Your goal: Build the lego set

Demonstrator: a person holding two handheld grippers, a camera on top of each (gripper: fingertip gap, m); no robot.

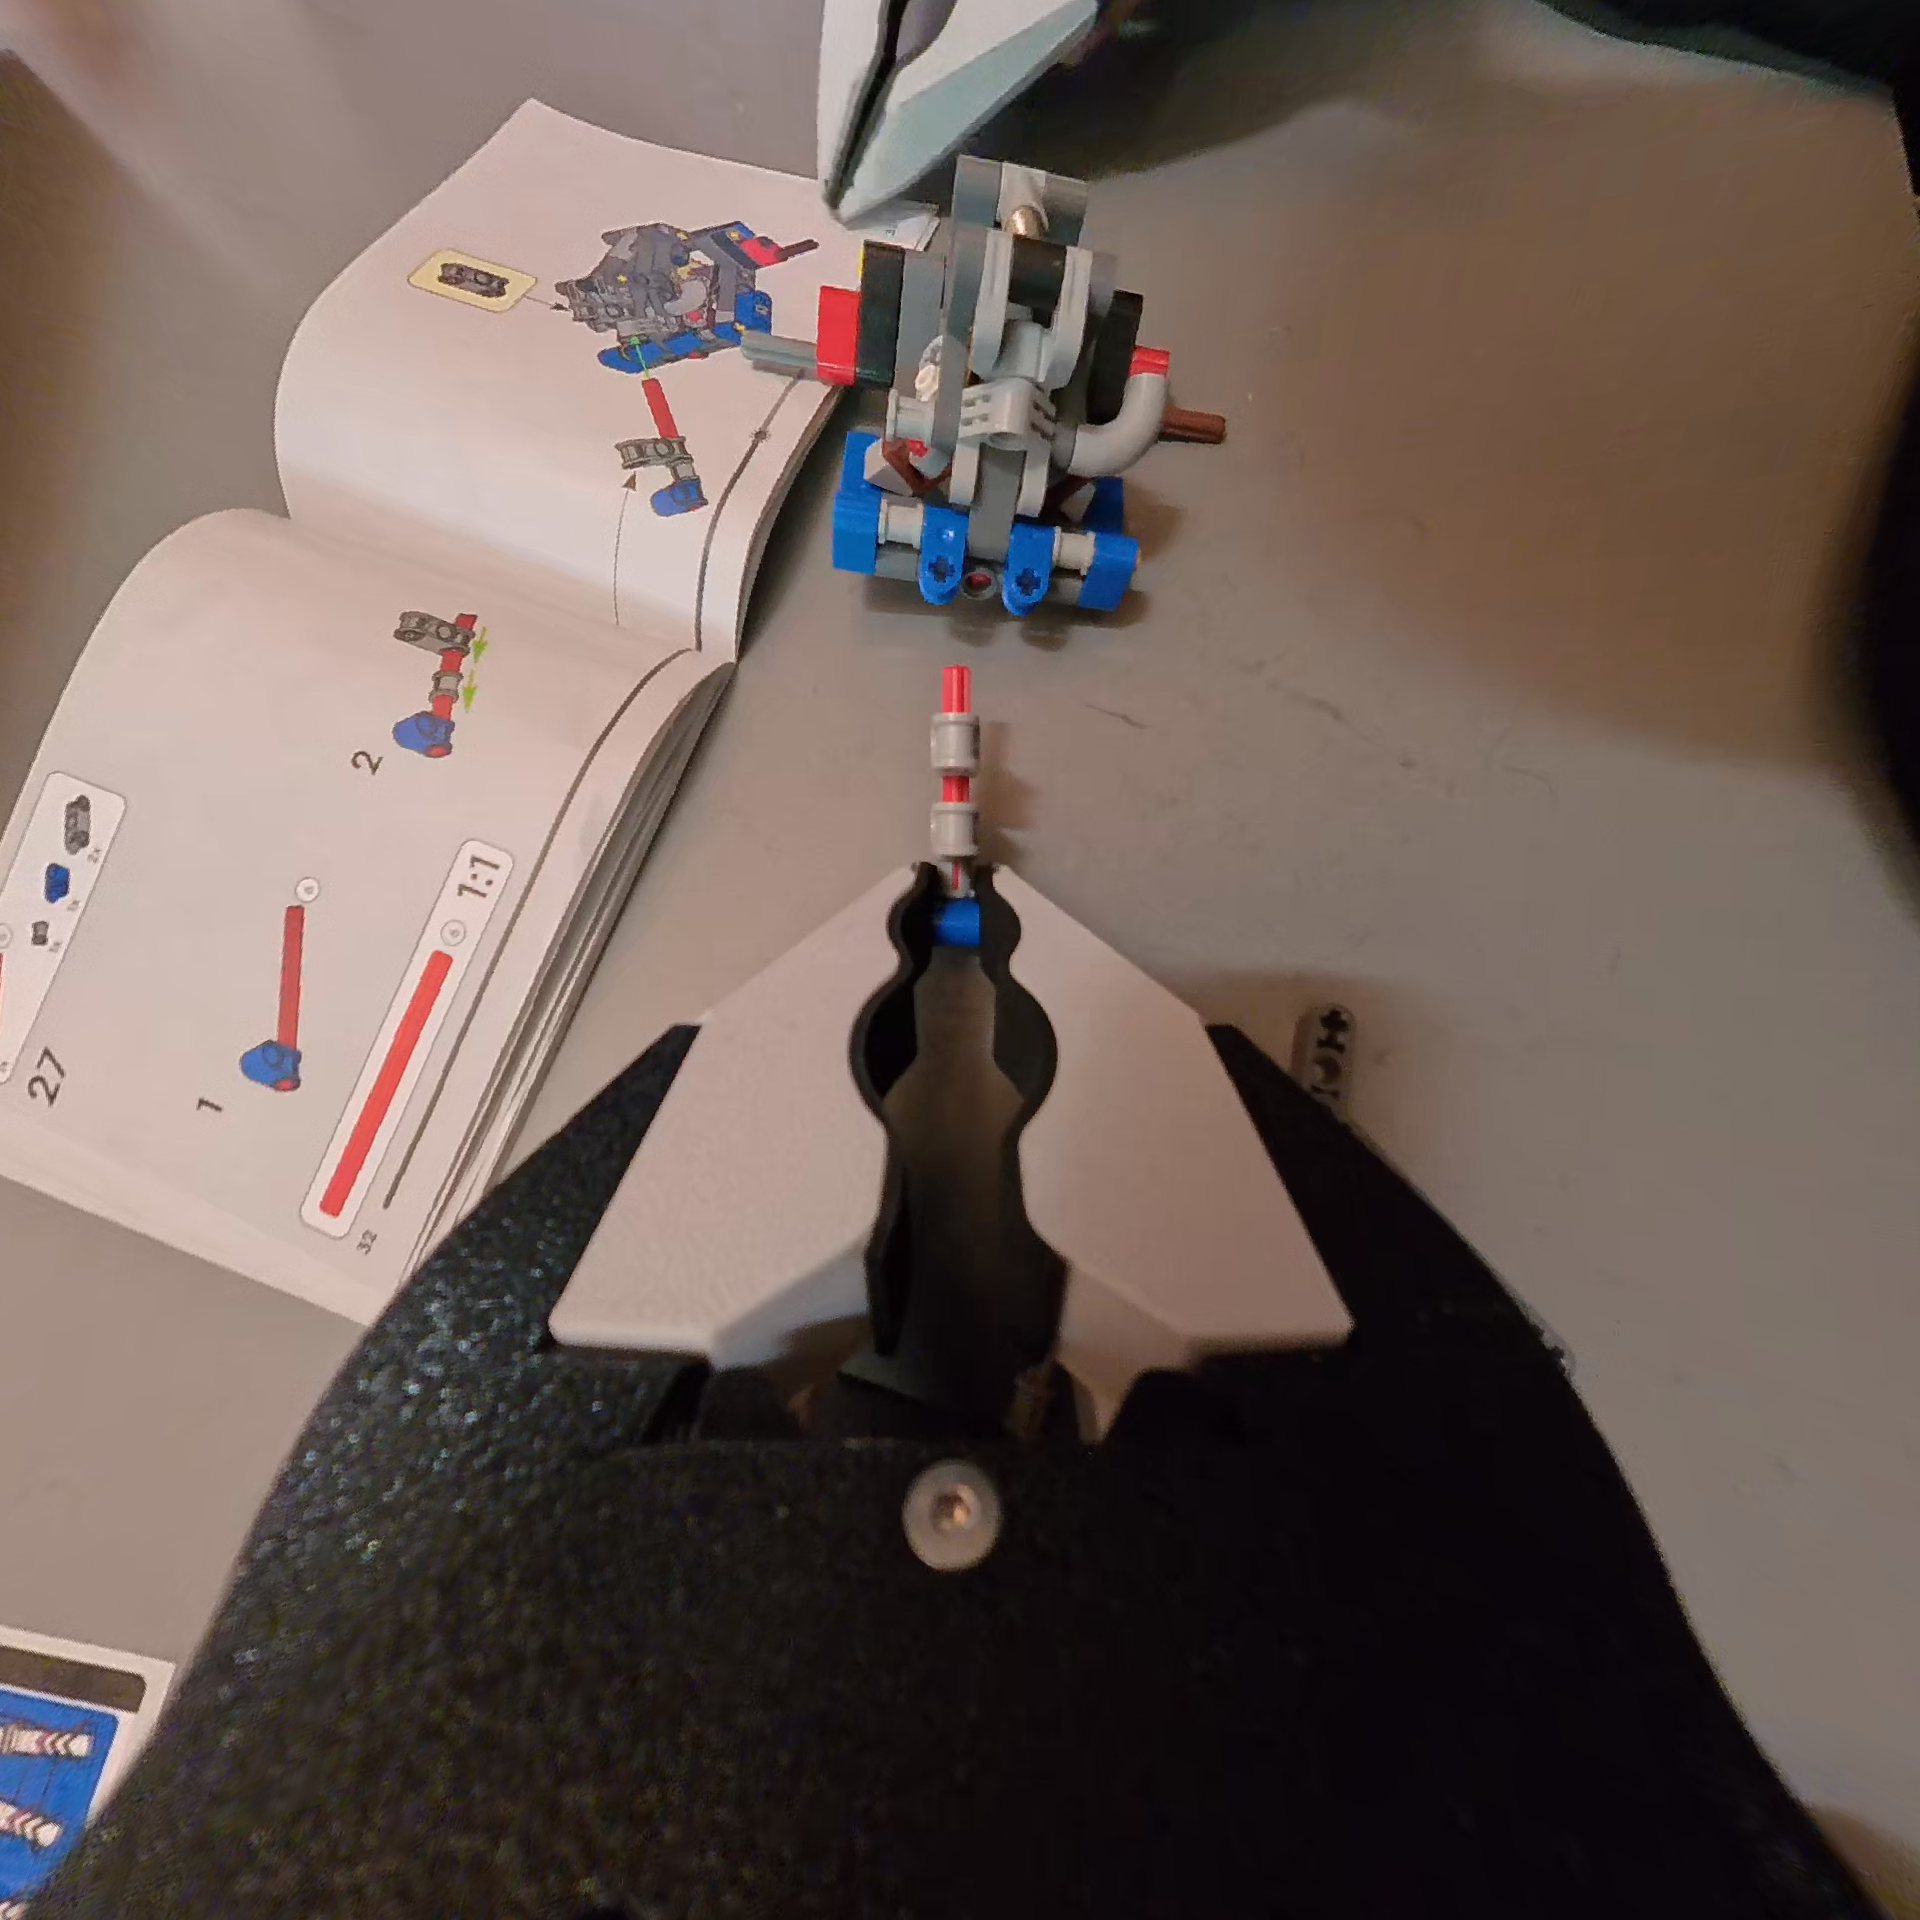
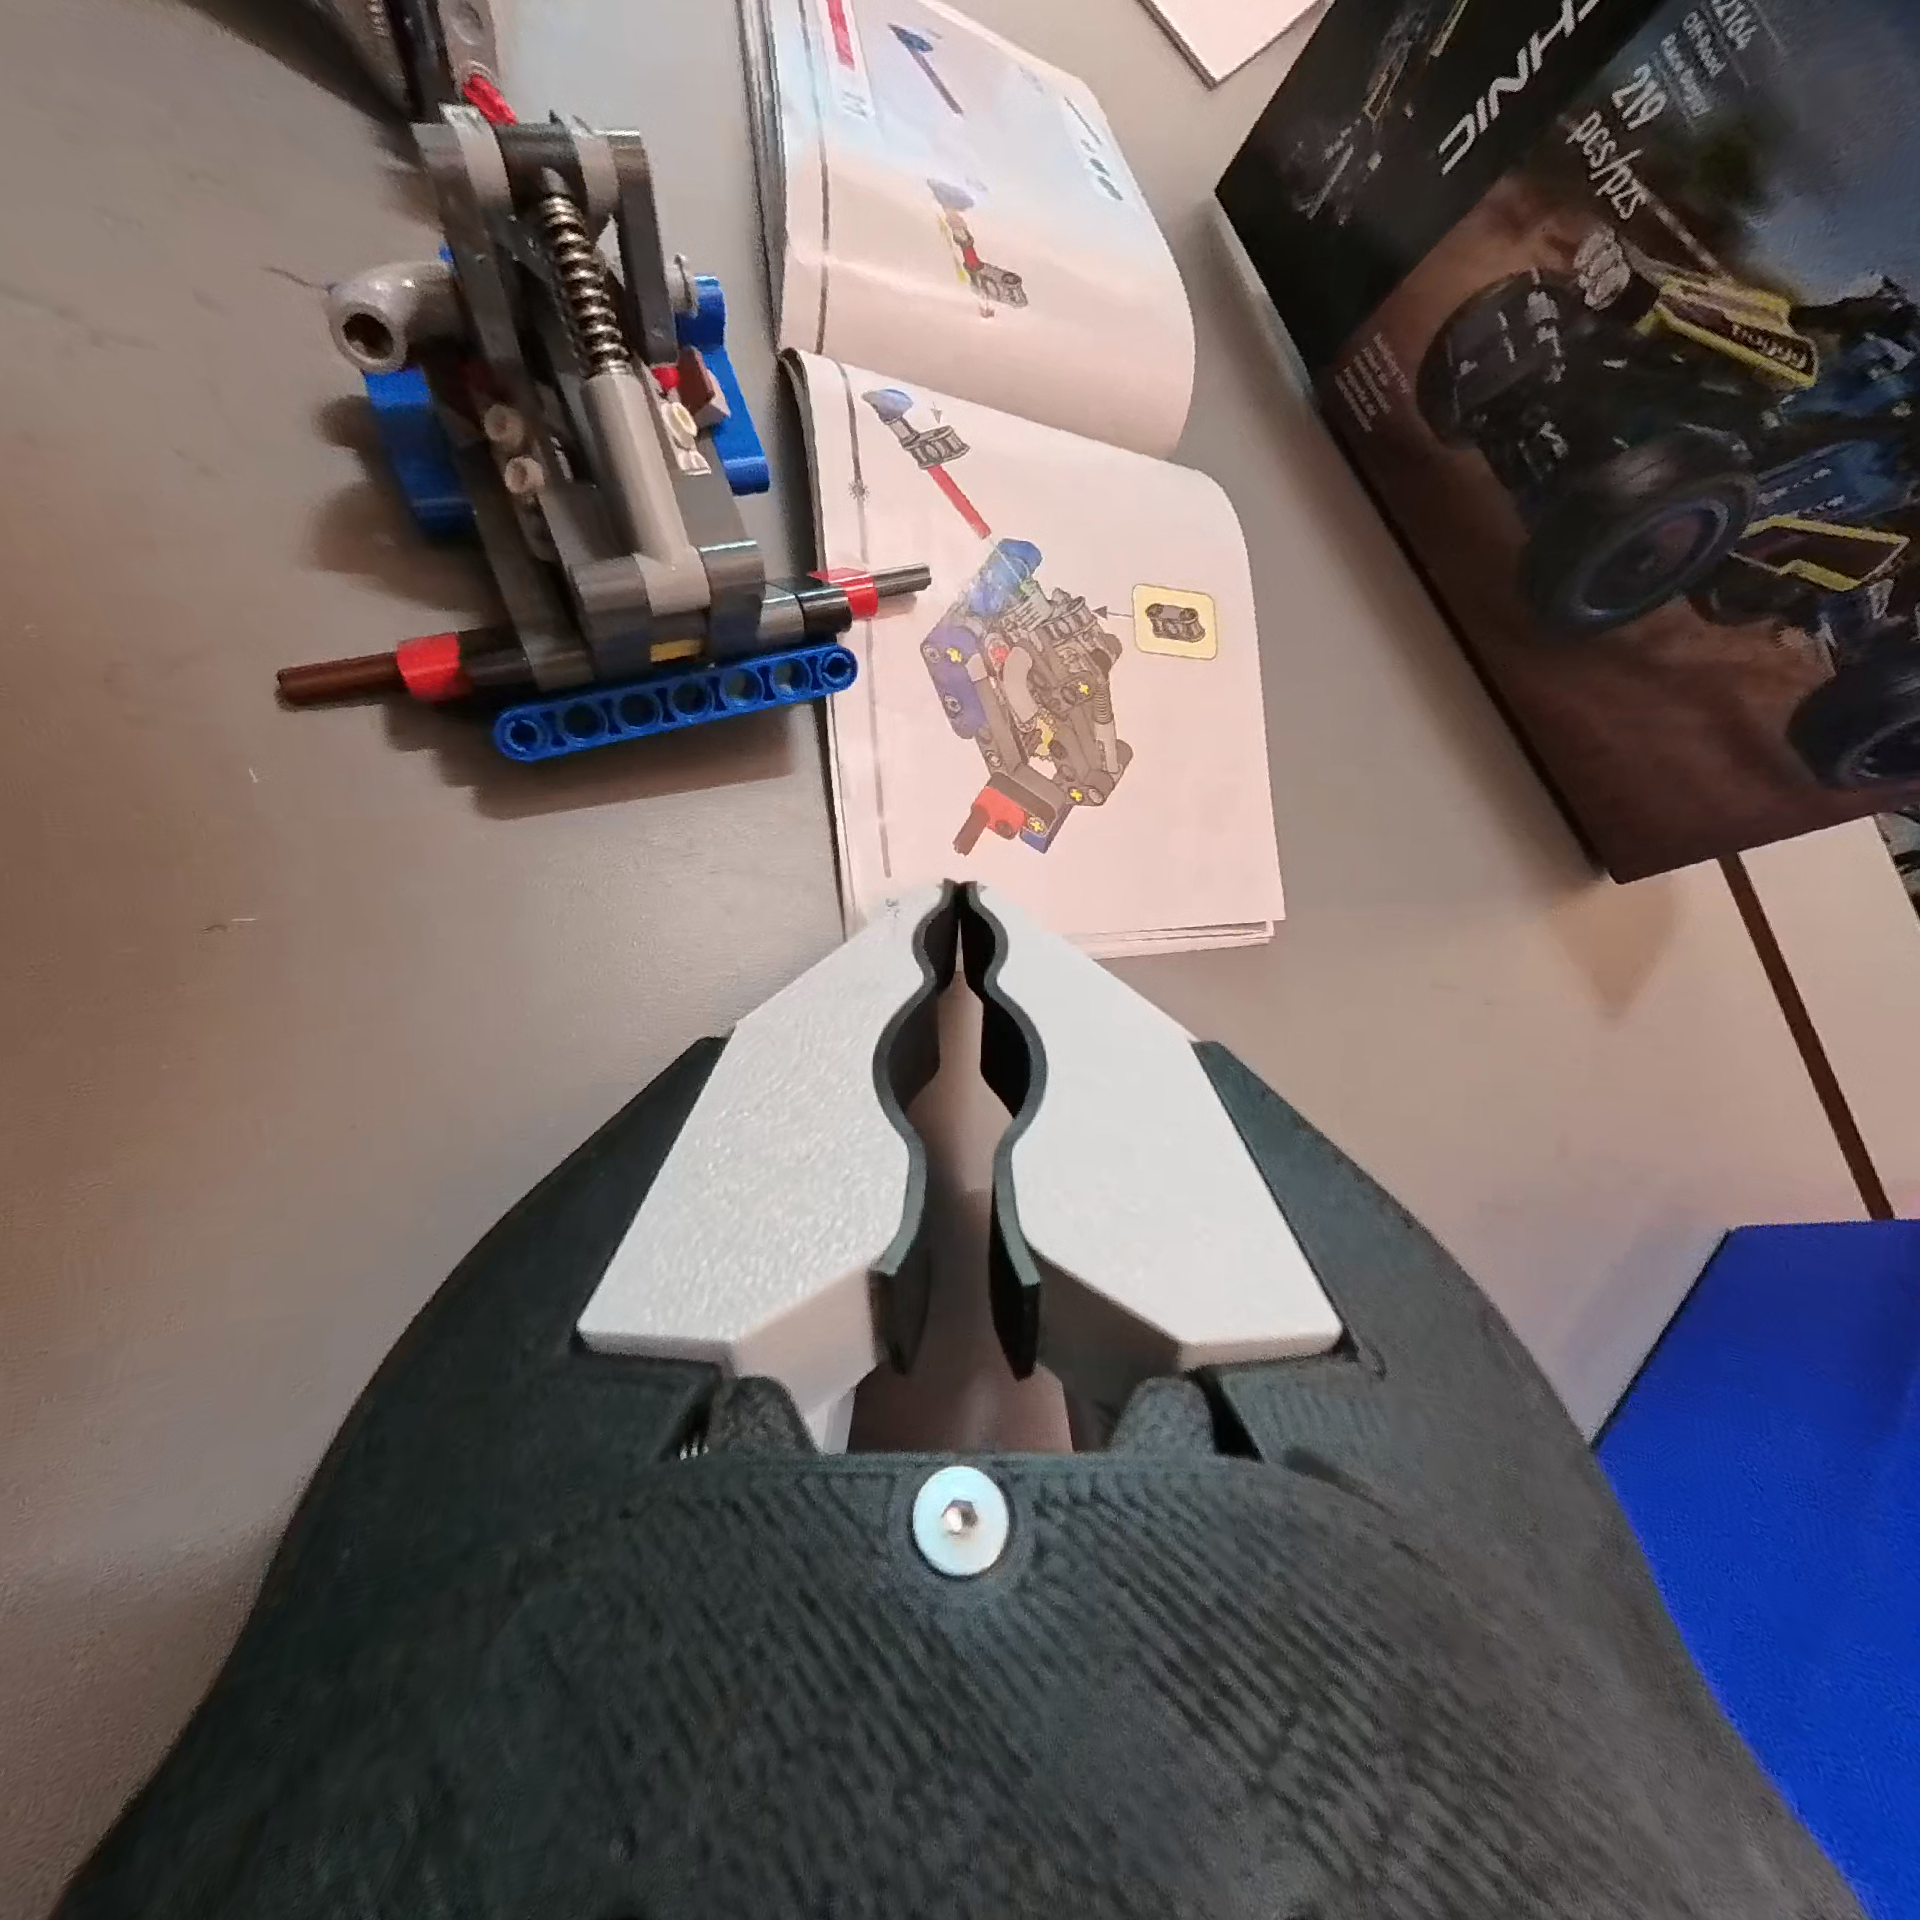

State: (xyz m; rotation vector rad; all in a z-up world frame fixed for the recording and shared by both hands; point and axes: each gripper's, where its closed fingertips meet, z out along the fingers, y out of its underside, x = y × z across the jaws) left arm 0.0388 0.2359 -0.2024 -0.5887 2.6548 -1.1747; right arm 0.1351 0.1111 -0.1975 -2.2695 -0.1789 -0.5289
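While printed writing is borne by the open instruction booklet (image 1: 416, 665) and the dark product box (image 2: 1621, 416), it is left unquoted. A red cross-section axle (image 1: 955, 769) threaded with two grey ribbed bushes and capped by a blue connector is pinched at the connector by the left gripper (image 1: 956, 914). Beyond its tip, on the matte grey table (image 1: 1455, 831), the partly built model (image 1: 987, 416) is seen, with glossy blue beams and a steel coil spring. The right gripper (image 2: 961, 914) is clenched on nothing, its wavy black pads meeting.
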